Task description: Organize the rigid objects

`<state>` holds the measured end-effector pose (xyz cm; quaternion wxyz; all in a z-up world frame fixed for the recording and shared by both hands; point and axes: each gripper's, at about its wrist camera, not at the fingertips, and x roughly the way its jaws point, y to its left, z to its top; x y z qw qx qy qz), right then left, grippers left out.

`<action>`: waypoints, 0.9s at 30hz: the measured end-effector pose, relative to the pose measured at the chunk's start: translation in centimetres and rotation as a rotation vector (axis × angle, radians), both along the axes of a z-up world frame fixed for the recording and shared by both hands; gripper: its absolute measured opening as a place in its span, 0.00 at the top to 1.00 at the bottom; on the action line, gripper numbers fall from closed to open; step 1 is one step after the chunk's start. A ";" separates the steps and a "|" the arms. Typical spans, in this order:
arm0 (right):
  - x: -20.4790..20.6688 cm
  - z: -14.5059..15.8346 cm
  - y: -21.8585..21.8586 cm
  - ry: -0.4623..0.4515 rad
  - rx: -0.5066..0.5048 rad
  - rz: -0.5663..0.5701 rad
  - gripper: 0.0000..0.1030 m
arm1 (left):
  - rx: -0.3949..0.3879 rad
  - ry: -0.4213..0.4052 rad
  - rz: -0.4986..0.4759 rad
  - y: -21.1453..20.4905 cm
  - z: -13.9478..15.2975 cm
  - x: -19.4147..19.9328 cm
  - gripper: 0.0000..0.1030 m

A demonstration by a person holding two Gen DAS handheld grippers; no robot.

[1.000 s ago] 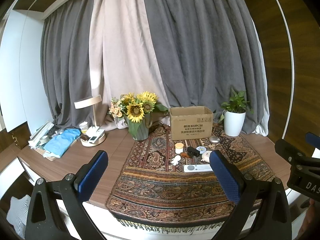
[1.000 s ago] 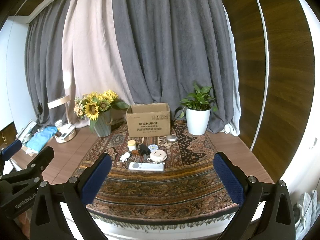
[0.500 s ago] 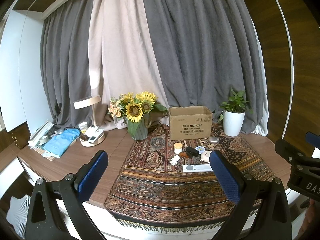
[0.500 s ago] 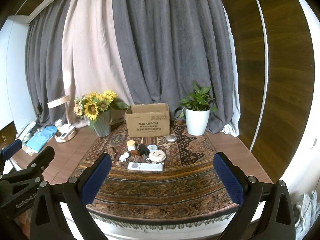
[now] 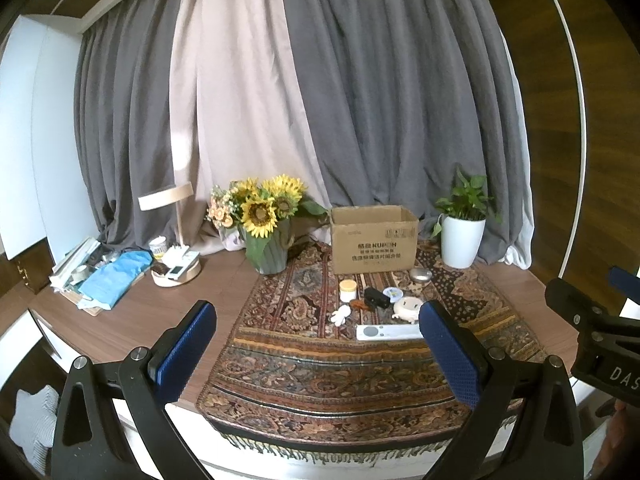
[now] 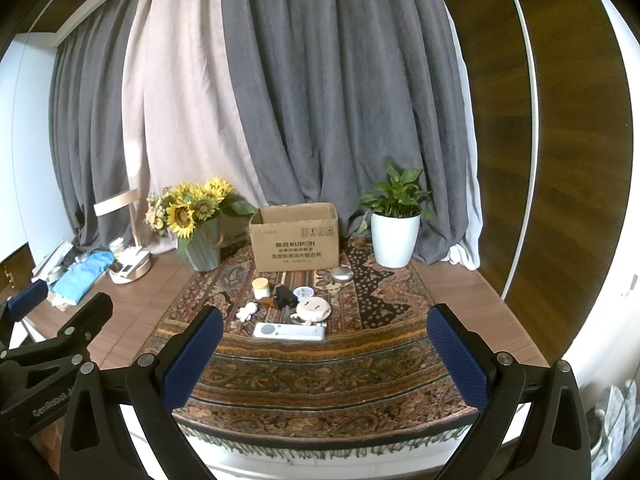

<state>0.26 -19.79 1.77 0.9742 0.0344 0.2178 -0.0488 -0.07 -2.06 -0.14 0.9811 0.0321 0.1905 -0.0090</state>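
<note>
An open cardboard box (image 5: 375, 239) (image 6: 296, 237) stands at the back of a patterned rug (image 5: 320, 364) (image 6: 320, 368). In front of it lie small objects: a cream jar (image 5: 348, 290) (image 6: 260, 287), a black block (image 5: 376, 298) (image 6: 285, 296), a small round tin (image 5: 392, 293) (image 6: 303, 292), a silver puck (image 5: 421, 275) (image 6: 341, 274), a round white device (image 5: 407, 307) (image 6: 313, 309), a white figure (image 5: 341, 315) (image 6: 246, 312) and a long white remote (image 5: 388, 332) (image 6: 289, 331). My left gripper (image 5: 318, 354) and right gripper (image 6: 324, 356) are both open and empty, held above the rug's front edge, short of the objects.
A vase of sunflowers (image 5: 264, 236) stands left of the box, a white potted plant (image 5: 462, 236) right of it. A desk lamp (image 5: 176, 236) with a tray base, a blue cloth (image 5: 116, 274) and books lie at the far left. Curtains hang behind the table.
Both grippers have drifted very slightly back or up; the objects look marginally smaller. Nothing on the table has moved.
</note>
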 end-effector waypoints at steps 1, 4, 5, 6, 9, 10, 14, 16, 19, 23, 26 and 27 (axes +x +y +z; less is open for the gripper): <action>0.1 -0.2 -0.1 0.003 0.002 0.001 0.00 | 0.004 0.007 0.002 -0.1 -0.1 0.3 0.00; 0.7 -0.8 -0.3 0.021 0.019 0.009 0.00 | 0.016 0.039 0.005 -0.1 -0.8 1.3 0.00; 1.0 -1.1 -0.3 0.031 0.024 0.010 0.00 | 0.019 0.055 0.004 -0.2 -1.2 1.8 0.00; 1.4 -1.4 -0.2 0.040 0.024 0.011 0.00 | 0.023 0.064 0.004 -0.2 -1.4 2.3 0.00; 2.7 -2.3 -0.1 0.072 0.025 0.013 0.00 | 0.042 0.091 0.000 -0.4 -2.3 3.9 0.00; 3.1 -2.7 -0.1 0.081 0.026 0.012 0.00 | 0.046 0.096 -0.004 -0.5 -2.6 4.5 0.00; 5.7 -4.4 -0.3 0.120 0.052 0.008 0.00 | 0.065 0.119 -0.021 -0.5 -3.9 7.3 0.00; 7.1 -5.1 -0.4 0.133 0.065 0.009 0.00 | 0.074 0.129 -0.032 -0.4 -4.7 9.2 0.00; 9.7 -6.3 -0.4 0.152 0.079 0.010 0.00 | 0.081 0.135 -0.059 -0.3 -5.5 11.9 0.00; 13.8 -7.5 0.0 0.172 0.077 0.012 0.00 | 0.109 0.149 -0.105 -0.3 -6.8 16.2 0.00; 16.5 -8.4 0.4 0.190 0.065 0.002 0.00 | 0.127 0.179 -0.132 -0.3 -7.9 19.0 0.01; 17.5 -8.8 0.5 0.201 0.063 -0.006 0.00 | 0.130 0.194 -0.150 -0.2 -8.5 20.2 0.01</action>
